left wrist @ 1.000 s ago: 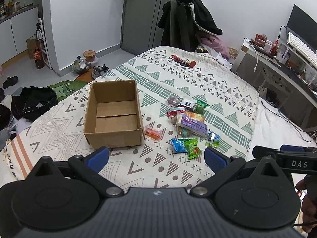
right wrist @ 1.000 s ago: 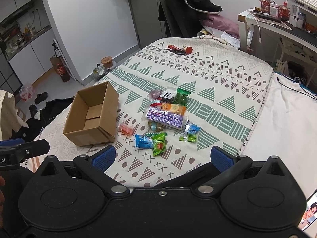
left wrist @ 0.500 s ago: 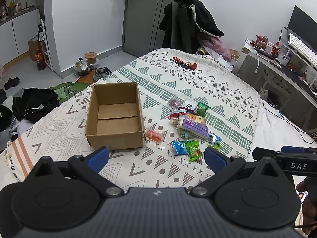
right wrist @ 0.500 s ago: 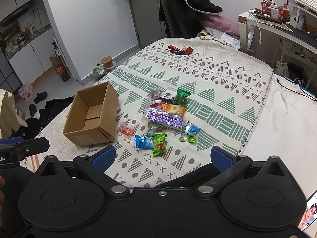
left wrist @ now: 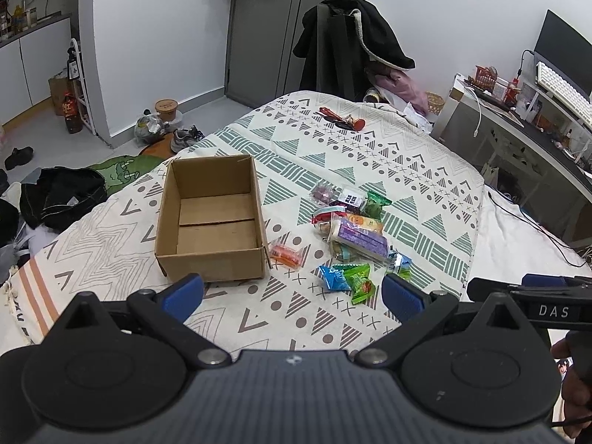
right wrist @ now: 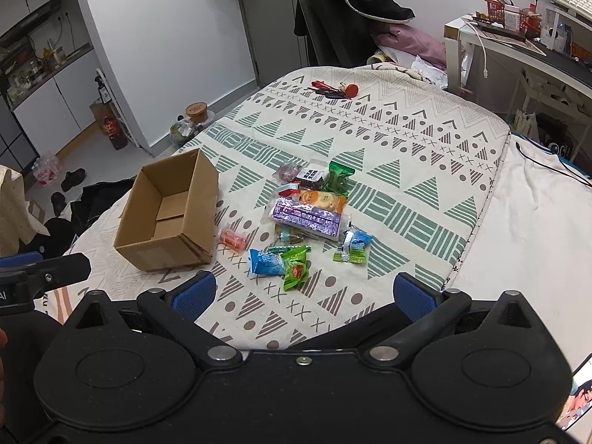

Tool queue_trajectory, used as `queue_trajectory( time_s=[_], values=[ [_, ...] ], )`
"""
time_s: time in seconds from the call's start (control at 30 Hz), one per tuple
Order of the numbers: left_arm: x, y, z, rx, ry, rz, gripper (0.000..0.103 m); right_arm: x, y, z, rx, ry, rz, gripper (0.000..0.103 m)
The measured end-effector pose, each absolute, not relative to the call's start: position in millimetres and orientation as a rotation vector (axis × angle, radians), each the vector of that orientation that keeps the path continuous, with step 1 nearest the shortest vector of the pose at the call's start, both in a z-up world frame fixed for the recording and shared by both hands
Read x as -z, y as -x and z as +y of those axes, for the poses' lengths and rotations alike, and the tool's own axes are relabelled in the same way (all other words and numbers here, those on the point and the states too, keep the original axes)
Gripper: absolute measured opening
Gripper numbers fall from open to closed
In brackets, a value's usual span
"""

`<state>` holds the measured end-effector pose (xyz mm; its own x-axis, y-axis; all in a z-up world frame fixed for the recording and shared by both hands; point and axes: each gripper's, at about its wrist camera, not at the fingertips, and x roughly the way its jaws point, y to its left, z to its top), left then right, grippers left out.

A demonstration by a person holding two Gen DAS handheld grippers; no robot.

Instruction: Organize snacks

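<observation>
Snacks (left wrist: 351, 229) in a pile on the bed (left wrist: 425, 170), beside the box (left wrist: 211, 222).
We hold the left tool (left wrist: 292, 292) and the right tool (right wrist: 303, 292) wide open over the near edge of the bed. Both grab nothing. We see the box with nothing inside.

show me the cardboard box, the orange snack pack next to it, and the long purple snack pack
cardboard box (left wrist: 212, 261): left wrist view, near outer wall.
orange snack pack (left wrist: 284, 254): left wrist view, wrapper middle.
long purple snack pack (right wrist: 305, 218): right wrist view, wrapper middle.
</observation>
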<state>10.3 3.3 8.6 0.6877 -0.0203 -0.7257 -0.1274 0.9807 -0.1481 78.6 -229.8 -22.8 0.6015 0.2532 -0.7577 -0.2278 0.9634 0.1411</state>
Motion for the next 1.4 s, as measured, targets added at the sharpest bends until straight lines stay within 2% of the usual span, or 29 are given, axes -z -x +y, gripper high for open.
queue_trajectory(
  time_s=[0.63,0.73,1.13,1.23,1.4],
  values=[
    [24,-57,-17,-0.01,0.217,0.835,0.1,53,-110,-248,-0.234,-0.083,0.91,0.103],
    [31,-69,-22,-0.004,0.225,0.84,0.099,61,-117,-253,-0.23,-0.102,0.919,0.099],
    [80,-113,-32,0.005,0.287,0.908,0.082,95,-152,-272,-0.21,-0.221,0.999,0.079],
    [95,-126,-31,-0.007,0.314,0.934,0.07,103,-160,-270,-0.222,-0.252,1.026,0.076],
    [121,-143,-28,-0.028,0.377,0.987,0.064,119,-178,-259,-0.248,-0.28,1.078,0.069]
  ],
)
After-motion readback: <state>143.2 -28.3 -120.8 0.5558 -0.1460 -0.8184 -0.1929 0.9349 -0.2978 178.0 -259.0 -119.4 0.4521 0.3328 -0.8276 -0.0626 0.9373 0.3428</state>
